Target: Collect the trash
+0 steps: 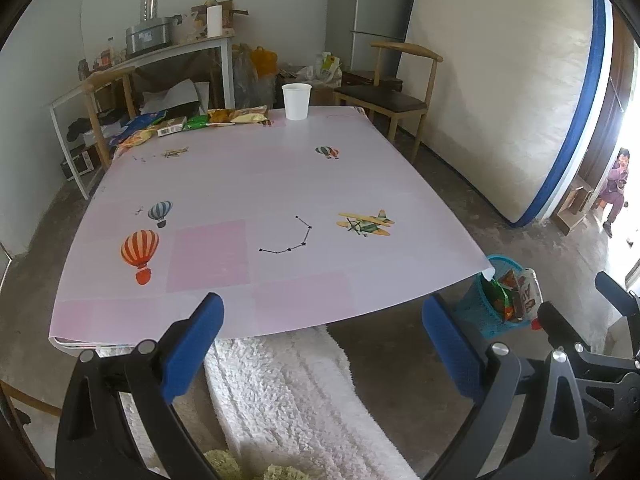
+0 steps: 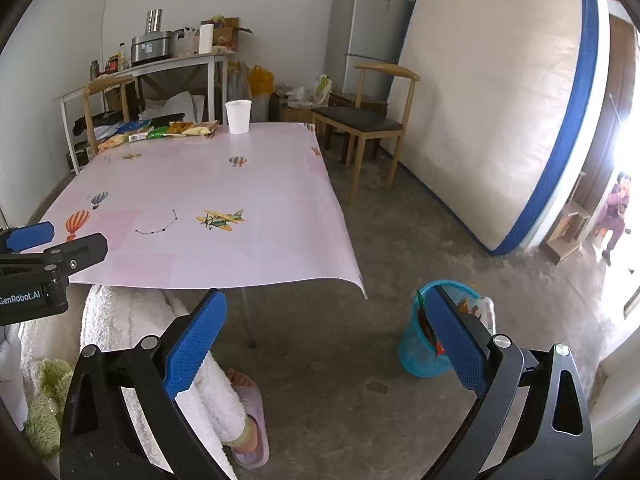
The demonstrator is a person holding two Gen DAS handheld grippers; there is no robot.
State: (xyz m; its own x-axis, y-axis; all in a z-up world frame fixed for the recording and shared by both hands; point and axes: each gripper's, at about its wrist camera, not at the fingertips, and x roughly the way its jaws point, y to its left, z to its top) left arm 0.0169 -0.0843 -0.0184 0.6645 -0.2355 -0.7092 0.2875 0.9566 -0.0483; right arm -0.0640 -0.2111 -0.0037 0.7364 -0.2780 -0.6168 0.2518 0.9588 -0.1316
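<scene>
The crinkled foil and plastic snack wrappers [image 1: 192, 122], yellow, green, orange and blue, lie in a loose row along the far edge of the table toward its left corner, at about eleven o'clock from both tools and well apart from each. The row's long axis runs left to right along that edge. A small white printed carton [image 1: 171, 128] sits among them, and a white paper cup [image 1: 296, 101] stands upright just right of the row's end. The left gripper [image 1: 322, 354] looks the nearer of the two, facing the table's near edge head-on; its blue textured pads are spread wide and hold nothing.

The right gripper [image 2: 326, 354] hangs off the table's right side, fingers likewise wide apart and empty. At about two o'clock from it, on the floor near the table's near right corner, stands the blue plastic mesh waste basket [image 2: 416, 354], already holding wrappers and what looks like a clear bottle.

The pink glossy tablecloth [image 1: 240, 184], printed with balloons and planes, is smooth and curls at its near right corner. The floor is rough grey concrete. A fluffy white garment covers the person's legs under the tools.
</scene>
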